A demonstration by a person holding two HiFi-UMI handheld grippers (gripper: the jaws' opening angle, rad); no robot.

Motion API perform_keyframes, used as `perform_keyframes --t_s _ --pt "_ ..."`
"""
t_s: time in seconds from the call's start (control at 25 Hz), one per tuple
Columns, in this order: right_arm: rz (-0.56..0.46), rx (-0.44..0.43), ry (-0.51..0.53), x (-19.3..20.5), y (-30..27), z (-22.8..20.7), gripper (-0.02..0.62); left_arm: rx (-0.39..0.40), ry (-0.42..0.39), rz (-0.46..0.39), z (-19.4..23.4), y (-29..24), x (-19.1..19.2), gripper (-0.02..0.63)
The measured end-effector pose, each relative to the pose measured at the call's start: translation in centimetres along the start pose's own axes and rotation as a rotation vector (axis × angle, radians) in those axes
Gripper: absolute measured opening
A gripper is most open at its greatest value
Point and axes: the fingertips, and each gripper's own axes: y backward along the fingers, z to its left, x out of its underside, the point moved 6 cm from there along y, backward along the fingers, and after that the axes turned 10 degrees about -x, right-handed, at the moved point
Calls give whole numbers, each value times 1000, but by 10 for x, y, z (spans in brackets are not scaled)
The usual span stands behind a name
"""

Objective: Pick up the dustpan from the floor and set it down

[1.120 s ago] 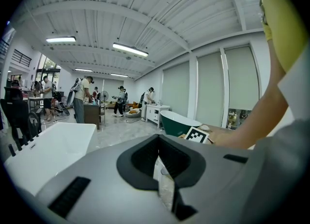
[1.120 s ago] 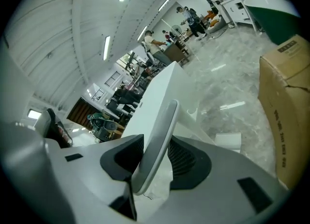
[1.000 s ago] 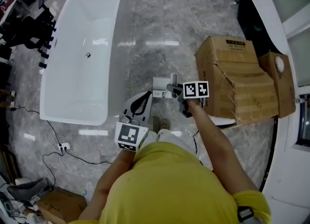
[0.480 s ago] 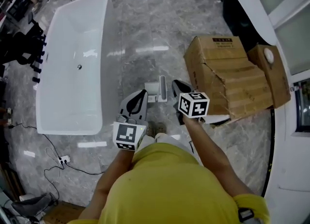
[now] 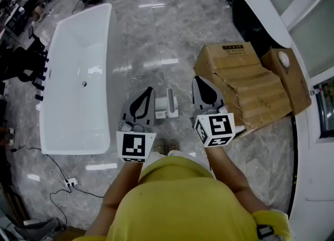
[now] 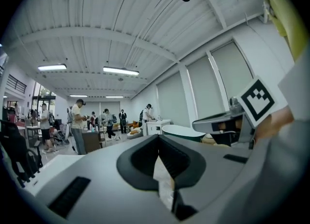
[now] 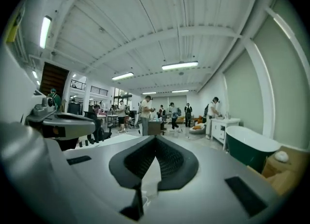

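The dustpan (image 5: 168,104), grey and white, lies on the marble floor between my two grippers in the head view. Neither gripper touches it. My left gripper (image 5: 148,91) is held up at waist height and points level, its jaws shut with nothing between them. My right gripper (image 5: 198,80) hangs beside it at about the same height, jaws also shut and empty. In the left gripper view the left gripper (image 6: 158,139) looks out across the hall, and the right gripper (image 7: 155,139) does the same in its own view. The dustpan shows in neither gripper view.
A white bathtub (image 5: 78,78) stands on the left and crushed cardboard boxes (image 5: 245,78) on the right, with a dark bathtub (image 5: 261,15) behind them. A power strip with cables (image 5: 70,181) lies at lower left. Several people (image 7: 145,114) stand far off in the hall.
My right gripper has risen from beside the dustpan on the floor, rolled over and closed. The left gripper has lifted a little. The dustpan stays on the floor.
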Motion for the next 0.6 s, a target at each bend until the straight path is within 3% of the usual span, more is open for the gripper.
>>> perform_keyframes --t_s 0.2,0.6 --pt "-63 -5 94 -30 10 10 11 -62 -4 -43 5 2 -40 -2" --pt "-77 -9 72 -32 16 12 9 -73 10 -41 7 8 -50 -2"
